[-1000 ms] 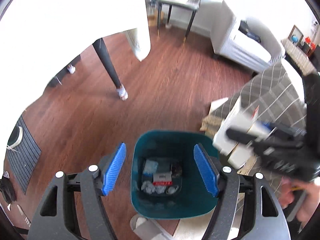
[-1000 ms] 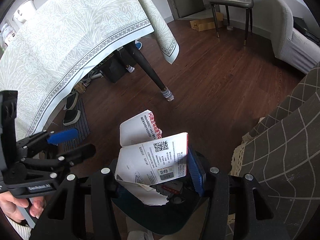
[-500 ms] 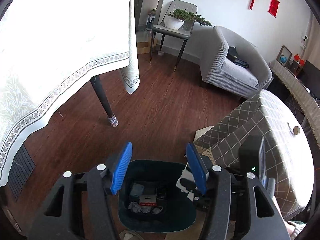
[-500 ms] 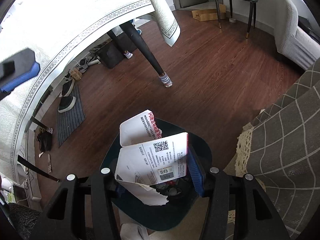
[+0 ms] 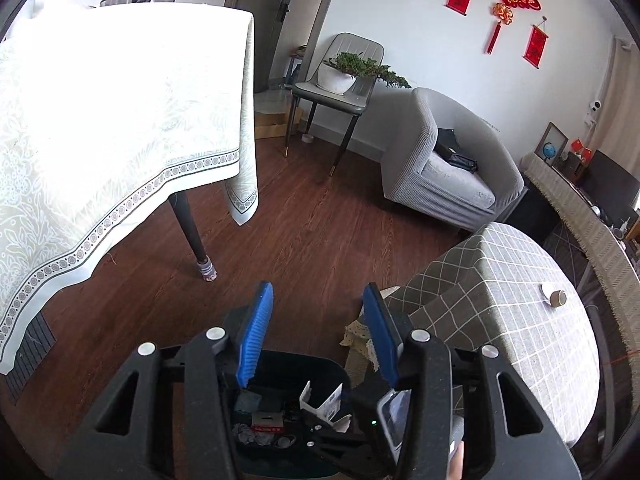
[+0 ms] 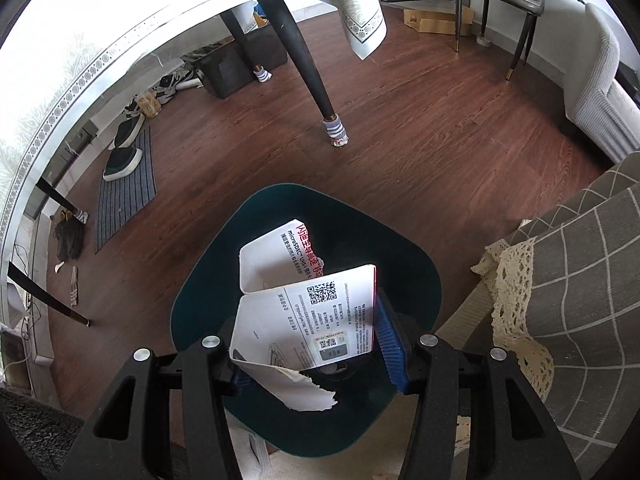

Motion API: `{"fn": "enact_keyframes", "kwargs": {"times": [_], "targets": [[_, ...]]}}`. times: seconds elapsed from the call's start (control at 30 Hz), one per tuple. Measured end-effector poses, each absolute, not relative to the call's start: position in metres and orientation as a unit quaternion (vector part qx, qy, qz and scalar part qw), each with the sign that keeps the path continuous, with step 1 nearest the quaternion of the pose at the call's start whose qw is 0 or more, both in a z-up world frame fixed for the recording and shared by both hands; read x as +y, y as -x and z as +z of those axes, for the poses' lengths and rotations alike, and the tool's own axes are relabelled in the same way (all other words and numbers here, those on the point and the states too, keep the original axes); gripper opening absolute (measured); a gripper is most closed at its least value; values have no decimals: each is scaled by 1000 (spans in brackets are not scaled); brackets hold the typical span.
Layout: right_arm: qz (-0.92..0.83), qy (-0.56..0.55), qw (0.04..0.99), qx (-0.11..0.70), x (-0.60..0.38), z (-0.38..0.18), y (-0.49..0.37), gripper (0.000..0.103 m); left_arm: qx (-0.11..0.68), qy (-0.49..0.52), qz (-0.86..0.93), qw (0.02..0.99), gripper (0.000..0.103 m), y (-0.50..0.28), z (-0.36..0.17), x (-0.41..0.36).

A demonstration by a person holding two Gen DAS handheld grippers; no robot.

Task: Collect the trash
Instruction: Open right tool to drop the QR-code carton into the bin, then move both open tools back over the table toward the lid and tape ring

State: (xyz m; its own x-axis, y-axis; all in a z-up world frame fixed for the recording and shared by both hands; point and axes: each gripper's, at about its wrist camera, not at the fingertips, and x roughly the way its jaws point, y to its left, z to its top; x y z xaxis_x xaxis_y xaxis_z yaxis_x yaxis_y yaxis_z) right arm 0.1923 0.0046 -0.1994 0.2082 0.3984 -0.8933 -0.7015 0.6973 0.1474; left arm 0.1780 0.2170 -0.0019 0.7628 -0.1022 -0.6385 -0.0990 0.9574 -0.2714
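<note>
A torn white card packaging [image 6: 304,312] with red print and QR codes is held over the mouth of the dark teal trash bin [image 6: 420,264]; my right gripper [image 6: 312,360] is shut on it. In the left wrist view the bin [image 5: 288,364] lies low in frame with crumpled scraps and a small box inside. The right gripper [image 5: 340,432] with the packaging [image 5: 324,400] hangs just above that opening. My left gripper [image 5: 318,336] is raised above the bin's far edge. Its jaws are closing, with nothing between the blue pads [image 5: 256,340].
A dining table with a pale patterned cloth [image 5: 120,140] and a dark leg [image 6: 312,80] stands to the left. A checked cloth-covered piece [image 5: 500,300] crowds the bin's right side. Shoes and a striped mat [image 6: 124,184] lie under the table. A grey armchair [image 5: 448,168] stands beyond.
My left gripper has risen and tilted up, so the bin slid to the bottom of its view, and its jaws narrowed. The right gripper sank toward the bin with the packaging.
</note>
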Motion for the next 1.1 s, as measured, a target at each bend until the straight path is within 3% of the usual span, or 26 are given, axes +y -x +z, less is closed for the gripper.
{"fn": "enact_keyframes", "kwargs": {"times": [0.1, 0.27, 1.1], "targets": [[365, 169, 759, 512, 9, -205, -185, 54, 338, 141, -4, 931, 48, -177, 3, 212], [368, 194, 755, 506, 11, -210, -176, 66, 320, 142, -15, 937, 48, -174, 16, 204], [387, 167, 826, 376, -45, -96, -151, 66, 292, 134, -25, 947, 48, -177, 40, 167]]}}
